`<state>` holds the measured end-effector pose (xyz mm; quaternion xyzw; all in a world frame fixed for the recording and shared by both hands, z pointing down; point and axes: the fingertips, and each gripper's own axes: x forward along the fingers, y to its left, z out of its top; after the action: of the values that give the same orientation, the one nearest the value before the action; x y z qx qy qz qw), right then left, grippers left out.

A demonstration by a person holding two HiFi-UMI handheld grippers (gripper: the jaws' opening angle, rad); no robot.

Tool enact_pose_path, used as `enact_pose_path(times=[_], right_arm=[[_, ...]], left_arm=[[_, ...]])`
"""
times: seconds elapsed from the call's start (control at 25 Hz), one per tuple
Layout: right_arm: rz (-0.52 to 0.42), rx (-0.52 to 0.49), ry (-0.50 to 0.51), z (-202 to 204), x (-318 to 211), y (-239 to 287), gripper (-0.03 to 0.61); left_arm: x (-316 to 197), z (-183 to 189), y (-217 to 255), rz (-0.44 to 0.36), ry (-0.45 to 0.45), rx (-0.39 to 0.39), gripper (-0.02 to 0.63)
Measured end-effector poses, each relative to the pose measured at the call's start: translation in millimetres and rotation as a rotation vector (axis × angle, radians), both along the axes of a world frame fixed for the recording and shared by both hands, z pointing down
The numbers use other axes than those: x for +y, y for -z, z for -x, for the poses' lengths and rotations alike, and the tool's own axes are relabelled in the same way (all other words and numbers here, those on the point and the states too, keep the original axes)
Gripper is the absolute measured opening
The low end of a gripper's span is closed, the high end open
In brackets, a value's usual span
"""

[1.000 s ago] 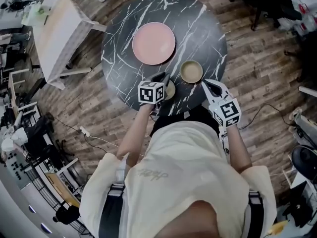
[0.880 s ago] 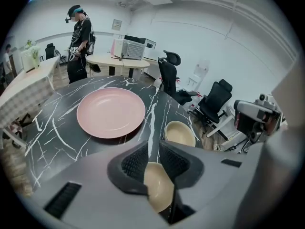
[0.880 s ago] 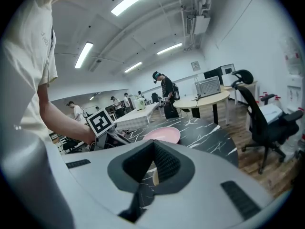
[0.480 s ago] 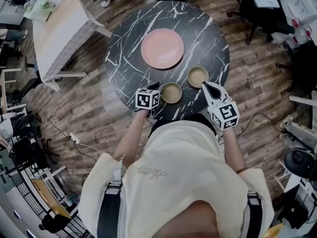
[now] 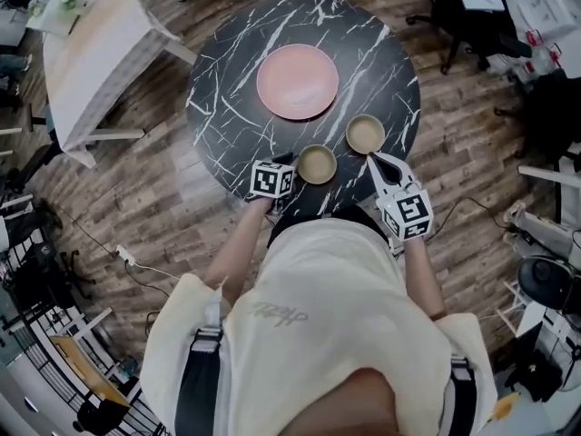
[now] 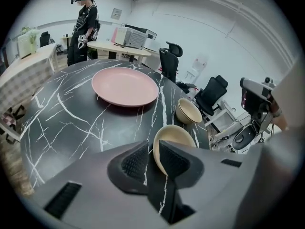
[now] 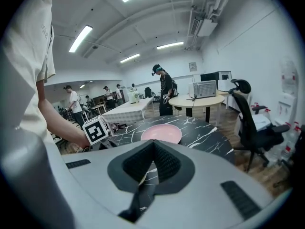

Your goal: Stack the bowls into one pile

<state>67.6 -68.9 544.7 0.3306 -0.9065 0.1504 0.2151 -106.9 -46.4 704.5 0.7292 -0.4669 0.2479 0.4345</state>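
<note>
**Grip made, transfer ahead**

The near bowl [image 6: 177,136] is clamped by its rim in the left claw [image 6: 152,156] at the tabletop's [image 6: 71,123] near edge. The right claw [image 7: 153,149] is closed on nothing. The near bowl is best levelled, centred over the far bowl [image 6: 189,111], and lowered gently.

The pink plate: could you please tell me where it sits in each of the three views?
Head view: the pink plate lies in the upper middle, on the table's far half.
Left gripper view: the plate is up and left of centre, beyond the jaws.
Right gripper view: the plate is at the centre, just above the jaws.
Shared landmark: the black marbled table under it.
</note>
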Motion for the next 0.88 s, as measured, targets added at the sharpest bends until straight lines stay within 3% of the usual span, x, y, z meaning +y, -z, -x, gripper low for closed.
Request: enact_pose_path(times=[0.88], right_arm=[[0.049,0.021,-0.051,3.2,26.4,-14.3,0.005]], left_arm=[[12.4,-13.4,-23.6,0.054,-0.106,0.057,0.078]])
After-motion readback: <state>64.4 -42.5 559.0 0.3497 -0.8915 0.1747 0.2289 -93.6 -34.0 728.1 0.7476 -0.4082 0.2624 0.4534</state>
